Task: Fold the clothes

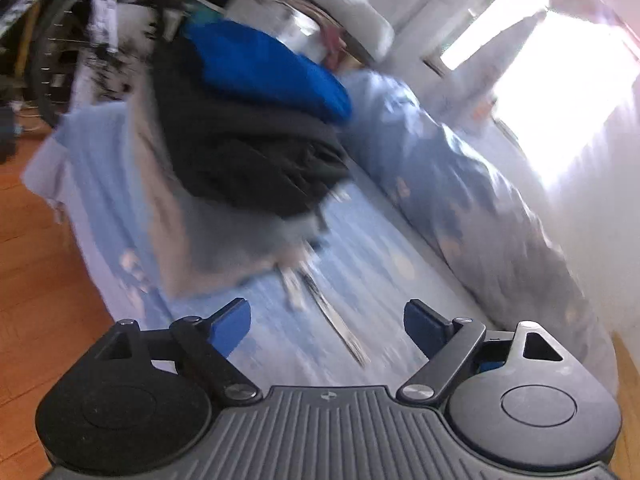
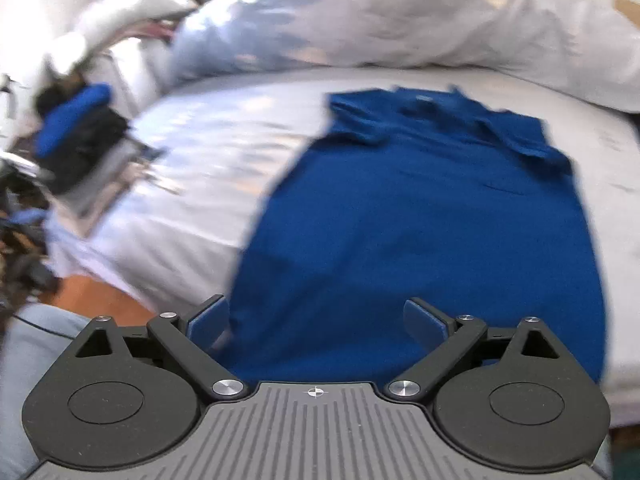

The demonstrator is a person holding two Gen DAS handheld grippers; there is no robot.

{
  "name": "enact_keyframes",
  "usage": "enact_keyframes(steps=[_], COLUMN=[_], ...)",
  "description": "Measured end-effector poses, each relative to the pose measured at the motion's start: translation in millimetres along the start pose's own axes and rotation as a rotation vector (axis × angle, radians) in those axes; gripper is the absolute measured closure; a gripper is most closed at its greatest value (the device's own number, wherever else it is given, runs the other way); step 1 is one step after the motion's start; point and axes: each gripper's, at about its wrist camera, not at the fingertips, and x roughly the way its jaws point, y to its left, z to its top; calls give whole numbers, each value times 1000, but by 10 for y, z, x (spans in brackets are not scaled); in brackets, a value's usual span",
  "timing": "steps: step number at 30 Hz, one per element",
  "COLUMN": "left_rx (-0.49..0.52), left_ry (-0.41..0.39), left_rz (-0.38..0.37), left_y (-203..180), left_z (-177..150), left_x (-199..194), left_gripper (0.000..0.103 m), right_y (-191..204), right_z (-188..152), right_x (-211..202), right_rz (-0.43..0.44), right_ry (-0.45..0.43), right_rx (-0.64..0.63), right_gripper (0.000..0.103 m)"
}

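Right wrist: right gripper (image 2: 316,320) wide, empty.

A pale blue patterned bed sheet (image 2: 208,152) covers the bed, and a dark blue short-sleeved cotton shirt (image 2: 420,232) lies flat on it, collar toward the far side. Behind the shirt, a rumpled white and pale blue duvet (image 2: 400,20) runs along the far edge of the bed. To the left of the shirt and well apart from it, a stack of folded blue, black and grey clothes (image 1: 248,136) sits near the bed's corner. An orange-brown wooden plank floor (image 1: 36,280) lies beside the bed.
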Motion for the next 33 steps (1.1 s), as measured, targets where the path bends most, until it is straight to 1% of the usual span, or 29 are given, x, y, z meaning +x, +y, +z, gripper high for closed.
enact_keyframes(steps=[2,4,7,11,14,16,18,19,20,21,23,26,27,28,29,30,31,32,33], left_rx=[-23,-19,20,76,86,86,95,99,102,105,114,118,117,117,116,116,118,121,122], left_ry=[20,44,85,98,104,119,132,139,144,149,153,153,133,114,94,73,38,2,-28], left_rz=[-3,-2,-25,-41,-42,-48,-44,-44,-46,-48,-50,-57,-44,-32,-19,-6,12,29,44], left_y=[20,-33,-139,-243,-255,-261,-270,-276,-286,-295,-307,-318,-309,-301,-292,-282,-266,-249,-233], left_z=[-13,-72,-157,-245,-296,-356,-419,-451,-481,-511,-565,-612,-596,-581,-565,-546,-505,-465,-429], left_x=[22,67,99,76,51,40,31,25,18,9,-44,-112,-140,-169,-197,-228,-276,-323,-370], left_gripper=[14,14,14,14,14,14,14,14,14,14,14,14,14,14,15,15,14,14,14], right_y=[-8,-36,89,300,314,292,275,284,321,360,442,555,572,562,525,471,417,377,357], right_z=[-165,-279,-448,-403,-197,-128,-99,-99,-112,-133,-182,-241,-258,-284,-325,-377,-429,-483,-535], right_x=[32,199,435,607,864,1121,1358,1481,1616,1735,1965,2269,2359,2441,2526,2613,2700,2773,2806], right_rz=[-42,-39,-29,55,139,204,265,287,294,296,312,341,351,338,275,173,71,-28,-99], right_ry=[10,40,83,83,112,155,205,230,254,270,308,355,359,367,391,426,460,494,516], right_rx=[9,-2,-22,-25,72,170,237,263,278,291,328,355,359,362,355,337,318,283,232], right_gripper=[7,7,7,7,7,8,10,14,21,24,36,41,43,45,56,68,74,72,72])
